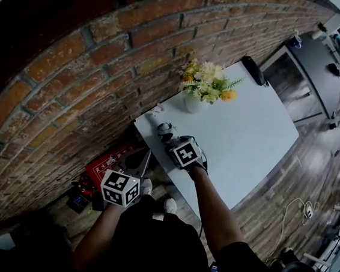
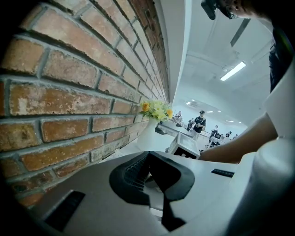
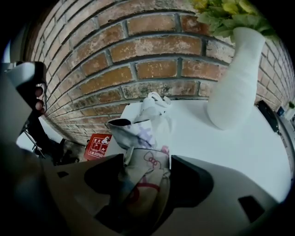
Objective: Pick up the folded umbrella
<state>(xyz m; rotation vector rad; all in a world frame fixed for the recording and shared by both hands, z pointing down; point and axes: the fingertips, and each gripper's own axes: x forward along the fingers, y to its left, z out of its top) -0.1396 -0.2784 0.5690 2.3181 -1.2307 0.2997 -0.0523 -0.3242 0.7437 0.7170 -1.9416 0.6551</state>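
Note:
The folded umbrella (image 1: 165, 128), pale fabric with a red and purple print, lies at the near corner of the white table (image 1: 248, 134), close to the brick wall. My right gripper (image 1: 171, 140) is tilted steeply down over it. In the right gripper view its jaws stand wide on either side of the umbrella (image 3: 145, 138), and the right gripper (image 3: 145, 177) is open, its pads not pressing the fabric. My left gripper (image 1: 131, 169) hangs lower, beside the table's corner and off the table. In its own view the left gripper (image 2: 148, 159) is shut with nothing in it.
A white vase of yellow flowers (image 1: 202, 84) stands just beyond the umbrella, near the wall. A black object (image 1: 253, 70) lies at the table's far end. A red box (image 1: 107, 167) sits on the floor below the corner. The brick wall (image 1: 73, 80) runs along the left.

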